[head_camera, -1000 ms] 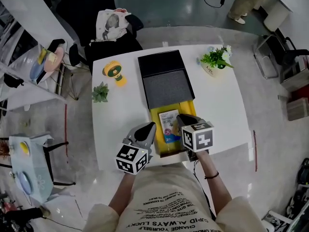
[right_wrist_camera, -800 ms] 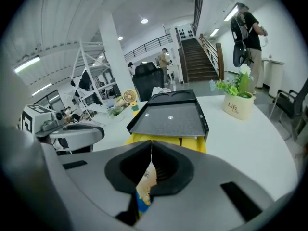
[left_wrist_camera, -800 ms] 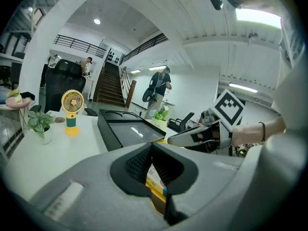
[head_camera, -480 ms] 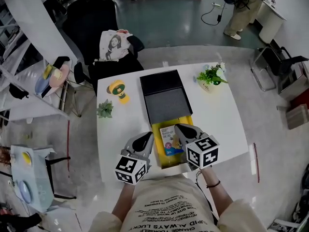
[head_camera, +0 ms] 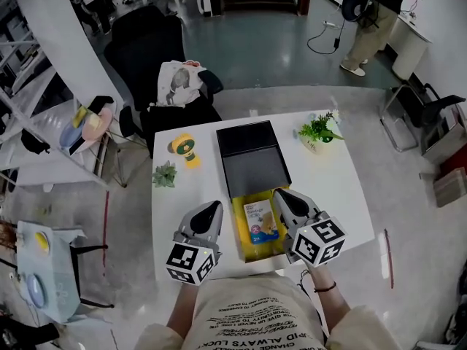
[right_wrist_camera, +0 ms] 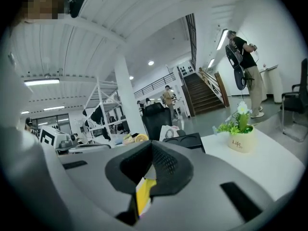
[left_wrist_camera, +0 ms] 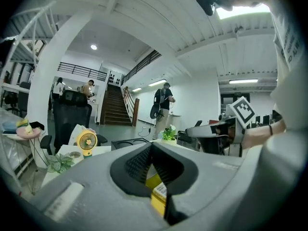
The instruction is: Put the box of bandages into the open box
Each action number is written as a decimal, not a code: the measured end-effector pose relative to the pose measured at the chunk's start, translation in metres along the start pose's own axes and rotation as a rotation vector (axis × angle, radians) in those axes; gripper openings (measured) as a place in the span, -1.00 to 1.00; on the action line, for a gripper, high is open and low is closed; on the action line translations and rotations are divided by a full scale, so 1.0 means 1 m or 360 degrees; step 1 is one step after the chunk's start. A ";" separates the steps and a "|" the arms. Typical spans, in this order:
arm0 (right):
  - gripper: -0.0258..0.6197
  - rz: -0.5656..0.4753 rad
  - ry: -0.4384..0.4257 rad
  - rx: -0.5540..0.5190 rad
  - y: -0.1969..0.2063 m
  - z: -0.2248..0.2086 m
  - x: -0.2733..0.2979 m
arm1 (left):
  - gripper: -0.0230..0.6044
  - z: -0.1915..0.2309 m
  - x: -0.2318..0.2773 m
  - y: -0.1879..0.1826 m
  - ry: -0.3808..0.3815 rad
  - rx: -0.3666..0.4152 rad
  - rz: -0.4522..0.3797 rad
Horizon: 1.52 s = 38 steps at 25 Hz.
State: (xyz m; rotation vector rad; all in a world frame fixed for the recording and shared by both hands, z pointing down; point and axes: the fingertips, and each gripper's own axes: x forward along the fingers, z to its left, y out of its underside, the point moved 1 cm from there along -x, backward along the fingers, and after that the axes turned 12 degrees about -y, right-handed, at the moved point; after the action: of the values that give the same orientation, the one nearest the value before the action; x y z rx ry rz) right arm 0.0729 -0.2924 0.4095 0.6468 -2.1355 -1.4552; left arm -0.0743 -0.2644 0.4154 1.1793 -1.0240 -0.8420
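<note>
Placement step, at or near its end. The box of bandages (head_camera: 263,219) lies flat, printed face up, inside the yellow tray of the open box (head_camera: 257,251), which sits on the white table (head_camera: 336,188) just in front of the person. The box's black lid (head_camera: 246,137) stands folded back on the far side, with a grey inner panel (head_camera: 255,168) between lid and tray.

The left gripper (head_camera: 211,207) and the right gripper (head_camera: 282,194) flank the tray, one on each side, both held above the table. Each gripper's own view shows the jaws closed together with nothing between them (left gripper (left_wrist_camera: 150,146), right gripper (right_wrist_camera: 151,146)); only the yellow of the tray shows in the gap beneath the pads.

Judged from this layout, the bandages are already delivered and released. What remains, if anything, is to draw both grippers clear without brushing the tray; closing the lid is not asked for.
</note>
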 end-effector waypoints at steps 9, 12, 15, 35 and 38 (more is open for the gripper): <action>-0.91 -0.0204 0.0056 -0.0061 -0.036 -0.005 -0.022 | -0.86 0.017 -0.010 -0.026 -0.0123 0.0040 -0.0121; -0.91 -0.0224 0.0082 -0.0074 -0.039 -0.008 -0.027 | -0.86 0.023 -0.014 -0.032 -0.0160 0.0064 -0.0148; -0.91 -0.0224 0.0108 -0.0084 -0.041 -0.011 -0.032 | -0.86 0.027 -0.017 -0.036 -0.0196 0.0073 -0.0171; -0.91 -0.0198 0.0162 -0.0128 -0.035 -0.020 -0.041 | -0.86 0.042 -0.021 -0.030 -0.0290 0.0060 -0.0168; -0.91 -0.0193 0.0158 -0.0124 -0.035 -0.021 -0.041 | -0.86 0.043 -0.020 -0.030 -0.0290 0.0057 -0.0163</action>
State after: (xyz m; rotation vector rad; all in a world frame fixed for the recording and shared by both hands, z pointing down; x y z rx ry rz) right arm 0.1218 -0.2934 0.3787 0.8145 -1.9840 -1.5286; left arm -0.1212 -0.2655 0.3857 1.2098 -1.1377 -1.0306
